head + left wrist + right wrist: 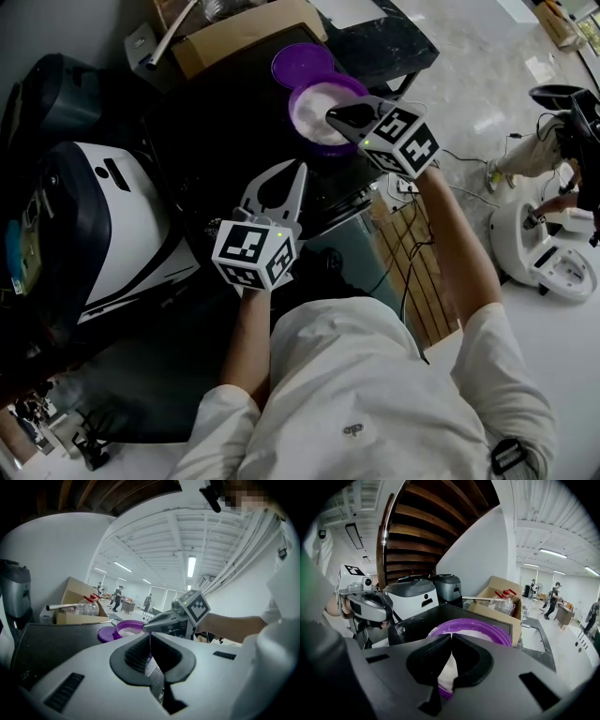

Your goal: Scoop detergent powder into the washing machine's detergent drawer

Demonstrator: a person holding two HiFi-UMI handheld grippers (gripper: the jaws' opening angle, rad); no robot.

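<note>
Purple bowl (298,101) of white powder (314,114) | hovering over it with right gripper (451,635), jaws pressing together (nothing between) | holding left gripper (150,635) nearby, likewise closed, empty

Back of the worktop crowded, front open

The black worktop (211,141) has free room along its front and left, where the left gripper (284,178) hangs over it. A box (246,39) walls off the back edge. The lid (302,64) and bowl (314,117) sit side by side at the back right corner, and the right gripper (349,117) fills the room over the bowl. A white appliance (112,234) stands off the left edge.
</note>
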